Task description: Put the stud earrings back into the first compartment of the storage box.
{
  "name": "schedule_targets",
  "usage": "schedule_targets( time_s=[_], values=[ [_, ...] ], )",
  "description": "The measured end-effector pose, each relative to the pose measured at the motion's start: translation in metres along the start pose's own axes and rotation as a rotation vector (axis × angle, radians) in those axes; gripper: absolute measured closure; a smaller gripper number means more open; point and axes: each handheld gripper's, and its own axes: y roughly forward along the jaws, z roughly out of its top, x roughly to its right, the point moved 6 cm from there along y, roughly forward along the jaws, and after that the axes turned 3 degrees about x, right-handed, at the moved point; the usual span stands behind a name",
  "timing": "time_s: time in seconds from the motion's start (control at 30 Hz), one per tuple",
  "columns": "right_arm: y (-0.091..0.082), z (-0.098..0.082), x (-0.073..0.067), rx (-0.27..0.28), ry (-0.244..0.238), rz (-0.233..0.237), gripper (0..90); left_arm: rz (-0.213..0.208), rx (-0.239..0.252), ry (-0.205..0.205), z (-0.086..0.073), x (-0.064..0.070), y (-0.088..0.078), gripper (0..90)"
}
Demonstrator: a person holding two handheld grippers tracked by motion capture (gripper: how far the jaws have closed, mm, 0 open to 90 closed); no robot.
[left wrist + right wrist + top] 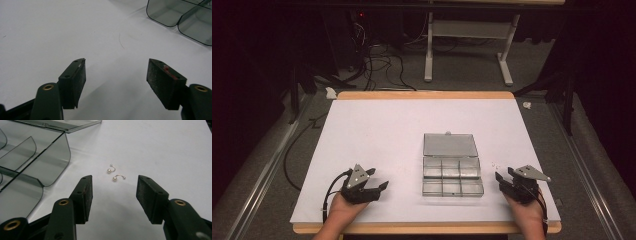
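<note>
Matte white tabletop (377,130), smoky clear-plastic compartment box (451,172), two pearl earrings (113,173), both tongs (116,82) (113,197) apart.

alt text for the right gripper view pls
Two small pearl earrings lie on a white table just ahead of the open right gripper, untouched. To their left is an open, clear plastic compartment box.

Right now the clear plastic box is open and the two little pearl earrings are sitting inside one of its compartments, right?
Not quite. The clear plastic box is open, but the two pearl earrings are not in a compartment. They lie on the white table beside the box, just ahead of the right gripper and its open fingers. The right gripper view shows this.
</note>
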Motion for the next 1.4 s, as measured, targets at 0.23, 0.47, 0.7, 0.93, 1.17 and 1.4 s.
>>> schedule_targets(
  time_s=[0.23, 0.47, 0.7, 0.93, 1.17, 1.4],
  values=[
    [-0.001, 0.001, 0.004, 0.007, 0.021, -0.035, 51.8, 0.009, -0.016, 0.033, 0.0, 0.003, 0.002, 32.3],
    [-0.006, 0.005, -0.001, -0.017, 0.009, -0.029, 46.9, 0.012, 0.005, 0.01, 0.0, 0.001, -0.001, 32.0],
    [-0.006, 0.008, 0.003, -0.062, 0.016, -0.025, 45.7, 0.008, 0.004, 0.021, 0.0, 0.002, 0.0, 31.8],
    [-0.005, 0.004, 0.001, -0.122, 0.0, 0.007, 46.9, 0.002, 0.005, 0.024, 0.0, 0.003, 0.0, 29.4],
    [-0.001, -0.002, -0.002, -0.166, -0.011, 0.021, 50.4, 0.003, -0.001, 0.044, 0.0, 0.004, 0.0, 30.4],
    [-0.005, 0.003, 0.0, -0.234, -0.053, 0.033, 53.3, 0.016, -0.005, 0.039, 0.0, 0.004, 0.001, 28.9]
  ],
)
